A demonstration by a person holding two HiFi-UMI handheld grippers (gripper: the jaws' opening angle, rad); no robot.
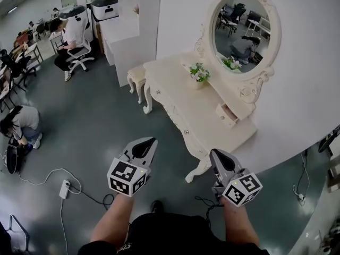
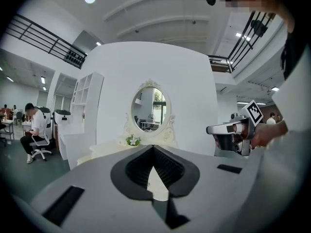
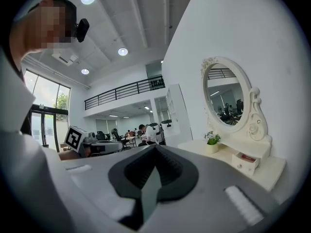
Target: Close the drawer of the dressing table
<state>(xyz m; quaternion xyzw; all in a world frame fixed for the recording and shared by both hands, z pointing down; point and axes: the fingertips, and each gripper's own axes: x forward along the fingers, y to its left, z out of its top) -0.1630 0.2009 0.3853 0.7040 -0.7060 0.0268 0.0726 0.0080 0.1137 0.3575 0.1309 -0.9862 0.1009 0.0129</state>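
Just then the person stood a little short of the cream bench point(image 1: 178, 106), a tool held out toward it in each hand. The left tool point(image 1: 150, 141) had its jaws pressed together with nothing between them. The right tool point(image 1: 214, 154) was the same, its jaws meeting at the tips and empty. Both hung well apart from the furniture. The small drawer point(image 1: 227, 114) sat in the raised shelf under the oval mirror point(image 1: 241, 31), at the end nearer the person, pulled out and open. Seen from the right tool's side, something reddish lay inside it. A pot of flowers point(image 1: 199, 74) stood further along the bench top, and a stool point(image 1: 136, 77) stood by its far end
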